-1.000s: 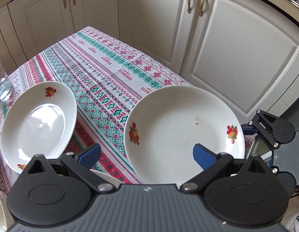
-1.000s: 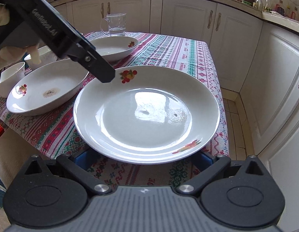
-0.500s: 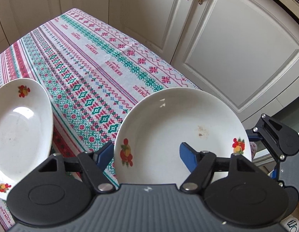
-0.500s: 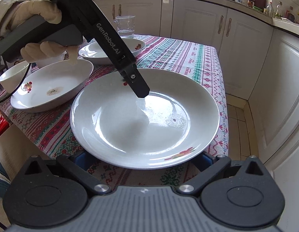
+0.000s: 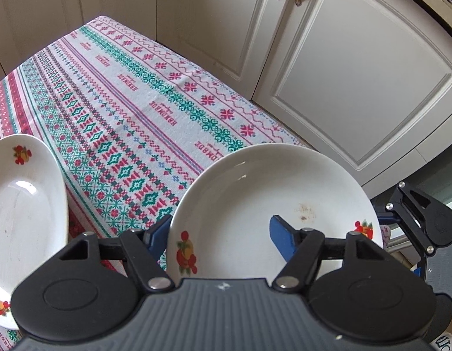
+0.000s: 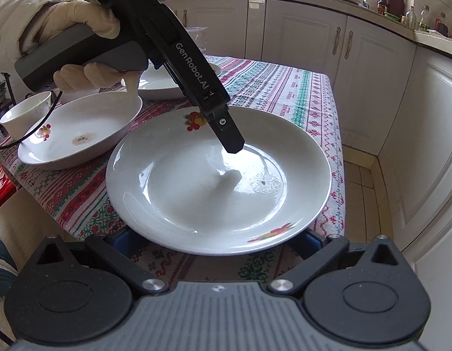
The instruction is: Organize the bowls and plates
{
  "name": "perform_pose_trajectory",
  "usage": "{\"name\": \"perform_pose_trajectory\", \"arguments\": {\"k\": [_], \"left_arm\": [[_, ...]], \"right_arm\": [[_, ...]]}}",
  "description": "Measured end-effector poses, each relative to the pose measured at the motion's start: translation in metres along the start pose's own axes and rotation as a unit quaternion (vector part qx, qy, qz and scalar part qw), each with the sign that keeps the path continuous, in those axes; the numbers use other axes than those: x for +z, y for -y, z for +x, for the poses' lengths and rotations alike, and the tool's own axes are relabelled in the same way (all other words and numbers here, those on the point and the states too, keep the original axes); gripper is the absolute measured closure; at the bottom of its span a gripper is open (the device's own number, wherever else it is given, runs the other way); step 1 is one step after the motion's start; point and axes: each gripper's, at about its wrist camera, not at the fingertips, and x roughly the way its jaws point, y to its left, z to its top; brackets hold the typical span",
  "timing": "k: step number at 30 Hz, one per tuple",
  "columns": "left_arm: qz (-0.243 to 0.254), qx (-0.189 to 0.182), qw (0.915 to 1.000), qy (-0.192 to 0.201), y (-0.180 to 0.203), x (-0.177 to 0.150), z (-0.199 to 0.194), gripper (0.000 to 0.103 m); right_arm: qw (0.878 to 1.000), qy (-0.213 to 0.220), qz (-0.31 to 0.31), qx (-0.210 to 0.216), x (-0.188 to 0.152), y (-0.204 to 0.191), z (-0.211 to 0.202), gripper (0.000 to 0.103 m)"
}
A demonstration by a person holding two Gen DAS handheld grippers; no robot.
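- Step in hand: left gripper (image 5: pixel 220 235) takes hold of the big plate (image 6: pixel 220 175) at its far rim, presumably to lift and stack it.
- Left jaws have just been closing, now partly shut, with the rim between them: 1 pad (image 5: pixel 281 239) over the plate's well, the other outside the rim.
- Upper finger (image 6: pixel 226 128) looks just clear of the glaze; no firm pinch seen yet.
- Right gripper (image 6: pixel 215 239): jaws wide apart, low at the near rim, holding nothing.
- Plate sits at the table (image 6: pixel 284 87) corner, near rim overhanging the edge.
- Next move calls for closing fully on the rim, then a level lift; the glaze is slick, so tilt risks a slip.
- Contents: big plate empty save a dark speck and a faint smear.
- Deep plate (image 6: pixel 79 134) just beside it: brown stain in the well.
- Small bowl (image 6: pixel 24 114) beyond: inside not visible.
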Motion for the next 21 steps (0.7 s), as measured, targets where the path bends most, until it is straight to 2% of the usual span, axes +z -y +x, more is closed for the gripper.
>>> {"name": "perform_pose_trajectory", "arguments": {"k": [11,17,21], "left_arm": [[0.015,0.002,0.9998,0.011,0.001,-0.002,-0.003,0.036],[0.009,0.004,0.9996,0.025,-0.003,0.002,-0.010,0.036],[-0.001,0.012,0.9994,0.033,-0.011,0.007,-0.010,0.036]], "right_arm": [[1.000,-0.010,-0.001,-0.006,0.004,-0.001,0.002,0.000],[0.999,-0.017,-0.022,-0.016,0.012,-0.003,0.005,0.000],[0.999,-0.019,-0.026,-0.007,0.020,0.004,0.010,0.000]]}}
